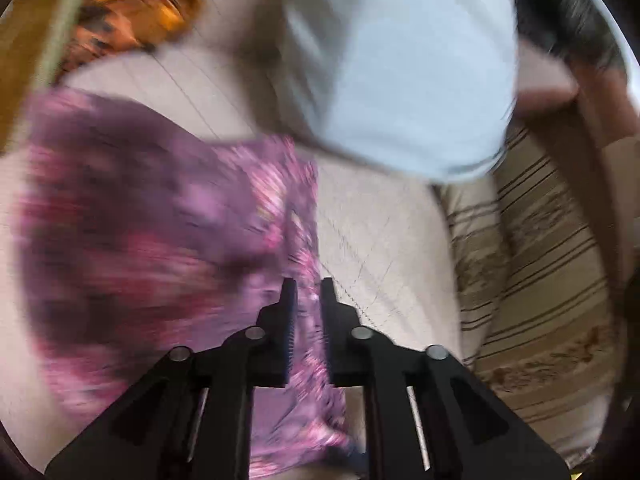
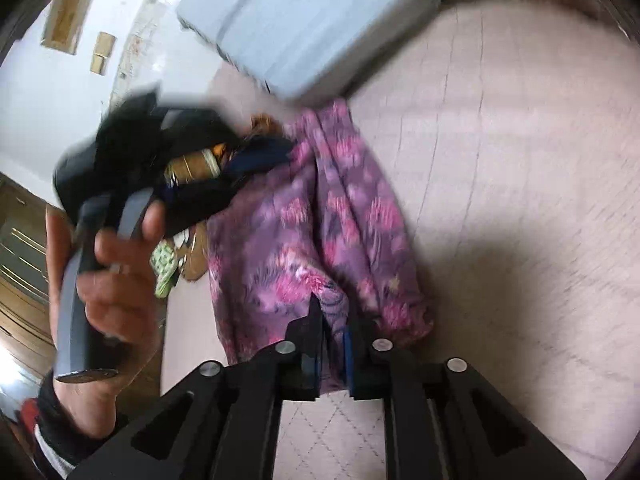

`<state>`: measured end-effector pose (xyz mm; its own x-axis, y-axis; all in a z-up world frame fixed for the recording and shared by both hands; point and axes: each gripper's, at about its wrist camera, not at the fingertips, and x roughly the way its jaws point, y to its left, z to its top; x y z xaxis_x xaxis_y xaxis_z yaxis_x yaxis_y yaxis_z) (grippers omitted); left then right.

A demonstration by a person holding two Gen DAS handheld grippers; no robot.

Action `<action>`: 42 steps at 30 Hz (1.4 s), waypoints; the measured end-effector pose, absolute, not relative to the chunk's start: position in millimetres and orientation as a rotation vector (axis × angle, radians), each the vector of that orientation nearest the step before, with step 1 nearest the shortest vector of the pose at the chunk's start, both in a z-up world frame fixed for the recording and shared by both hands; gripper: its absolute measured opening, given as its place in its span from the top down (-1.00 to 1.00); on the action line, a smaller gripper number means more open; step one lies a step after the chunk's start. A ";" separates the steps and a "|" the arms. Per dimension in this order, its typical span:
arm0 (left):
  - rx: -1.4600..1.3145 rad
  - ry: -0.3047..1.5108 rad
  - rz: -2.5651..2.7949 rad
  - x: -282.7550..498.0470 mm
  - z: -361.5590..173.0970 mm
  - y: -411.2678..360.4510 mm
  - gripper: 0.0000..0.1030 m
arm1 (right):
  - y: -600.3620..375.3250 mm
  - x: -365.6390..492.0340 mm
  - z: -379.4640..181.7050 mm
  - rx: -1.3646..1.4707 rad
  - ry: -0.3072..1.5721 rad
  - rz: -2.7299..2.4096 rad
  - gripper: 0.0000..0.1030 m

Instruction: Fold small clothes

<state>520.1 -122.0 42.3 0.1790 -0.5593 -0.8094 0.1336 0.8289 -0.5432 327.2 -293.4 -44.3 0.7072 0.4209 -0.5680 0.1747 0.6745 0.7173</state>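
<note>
A purple and pink patterned garment [image 1: 160, 216] is held up over a beige quilted bed [image 1: 380, 240]. My left gripper [image 1: 309, 300] is shut on its edge, with cloth running between the fingers. In the right wrist view the same garment [image 2: 320, 240] hangs bunched in long folds, and my right gripper [image 2: 334, 320] is shut on its lower edge. The person's hand holding the left gripper's handle [image 2: 100, 264] is at the left of that view. Both views are blurred by motion.
A folded light blue cloth [image 1: 400, 64] lies on the bed beyond the garment; it also shows in the right wrist view [image 2: 312, 20]. An orange patterned cloth [image 1: 128, 12] lies at far left. A striped pillow [image 1: 540, 260] sits at the right.
</note>
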 end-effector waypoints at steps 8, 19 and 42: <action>-0.410 1.218 -0.365 532.7 52.4 -5.4 -0.06 | -310.6 406.5 15.7 0.711 0.683 0.306 0.24; -0.420 1.238 -0.388 534.2 9.6 -5.8 -0.06 | -269.2 525.6 -50.9 0.538 0.953 0.271 0.65; -0.430 1.235 -0.403 459.1 -9.2 11.5 -0.10 | -289.4 452.0 -47.4 0.572 0.974 0.339 0.19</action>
